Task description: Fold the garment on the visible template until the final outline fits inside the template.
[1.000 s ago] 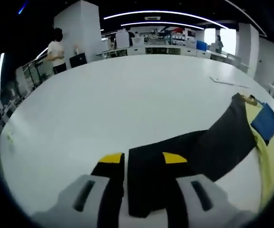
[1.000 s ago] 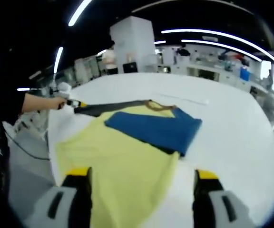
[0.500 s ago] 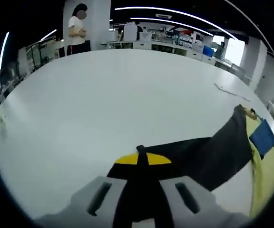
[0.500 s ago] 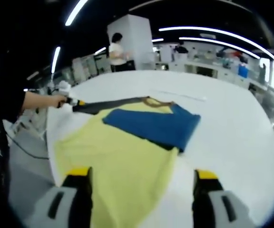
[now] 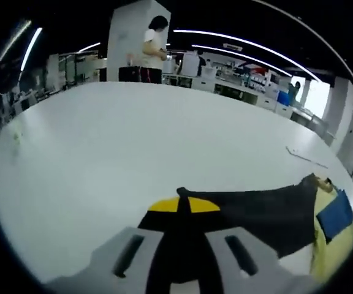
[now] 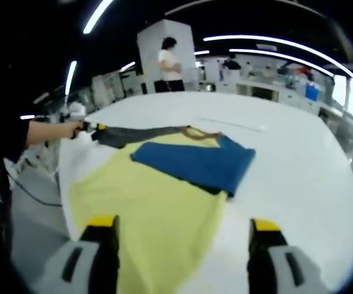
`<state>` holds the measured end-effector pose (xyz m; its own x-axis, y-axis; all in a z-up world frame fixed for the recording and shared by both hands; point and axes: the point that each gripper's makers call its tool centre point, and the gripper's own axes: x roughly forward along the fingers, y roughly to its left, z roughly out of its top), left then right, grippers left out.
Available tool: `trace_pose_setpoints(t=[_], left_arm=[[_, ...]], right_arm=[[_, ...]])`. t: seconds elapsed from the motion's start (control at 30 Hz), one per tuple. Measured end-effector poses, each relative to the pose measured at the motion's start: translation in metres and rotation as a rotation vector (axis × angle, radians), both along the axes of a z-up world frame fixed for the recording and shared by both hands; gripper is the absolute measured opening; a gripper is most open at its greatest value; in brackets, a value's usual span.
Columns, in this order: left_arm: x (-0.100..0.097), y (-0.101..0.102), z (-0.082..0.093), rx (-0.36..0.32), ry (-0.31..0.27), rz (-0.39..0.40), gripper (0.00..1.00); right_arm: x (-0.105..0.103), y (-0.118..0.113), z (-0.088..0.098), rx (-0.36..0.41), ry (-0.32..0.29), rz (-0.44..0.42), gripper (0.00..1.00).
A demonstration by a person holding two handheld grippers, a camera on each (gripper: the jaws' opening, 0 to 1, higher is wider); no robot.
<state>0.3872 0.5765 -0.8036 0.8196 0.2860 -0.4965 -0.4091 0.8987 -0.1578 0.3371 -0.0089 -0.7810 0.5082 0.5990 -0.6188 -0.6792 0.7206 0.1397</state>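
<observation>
The white table [image 5: 133, 141] lies bare and wide ahead of the left tongs [image 5: 184, 205]. Between the right tongs' [image 6: 184, 231] parted jaws the way runs low over the yellow template [image 6: 152, 214]; the flat blue garment [image 6: 195, 164] lies across it.

My broad white table [image 5: 133, 141], white pillar [image 6: 164, 58] beyond, curved ceiling light strips [image 6: 274, 41], far cluttered workbenches [image 5: 244, 89], bright window [image 5: 318, 98].

An open-plan lab or workshop hall is indicated: a large white table [image 6: 299, 177], benches [image 5: 238, 92] crowded with equipment beyond its far edge, curved ceiling light strips [image 6: 274, 40], a white pillar [image 5: 130, 37]
</observation>
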Motion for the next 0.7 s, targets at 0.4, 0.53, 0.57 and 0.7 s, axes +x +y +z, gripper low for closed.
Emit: trace_pose_setpoints(t=[0.4,0.53,0.57,0.7], left_arm=[[-0.016,0.0,-0.011,0.008,0.073,0.011,0.23],[-0.023,-0.002,-0.014,0.018,0.1,-0.004,0.26],[-0.025,-0.003,-0.015,0.019,0.108,-0.007,0.26],[-0.025,-0.003,-0.02,0.03,0.129,-0.03,0.25]], right_arm=[[0.0,0.003,0.005,0.011,-0.011,0.008,0.87],[0.001,0.006,0.011,0.031,-0.034,0.02,0.9],[0.001,0.007,0.013,0.035,-0.041,0.027,0.91],[0.001,0.008,0.017,0.045,-0.052,0.043,0.94]])
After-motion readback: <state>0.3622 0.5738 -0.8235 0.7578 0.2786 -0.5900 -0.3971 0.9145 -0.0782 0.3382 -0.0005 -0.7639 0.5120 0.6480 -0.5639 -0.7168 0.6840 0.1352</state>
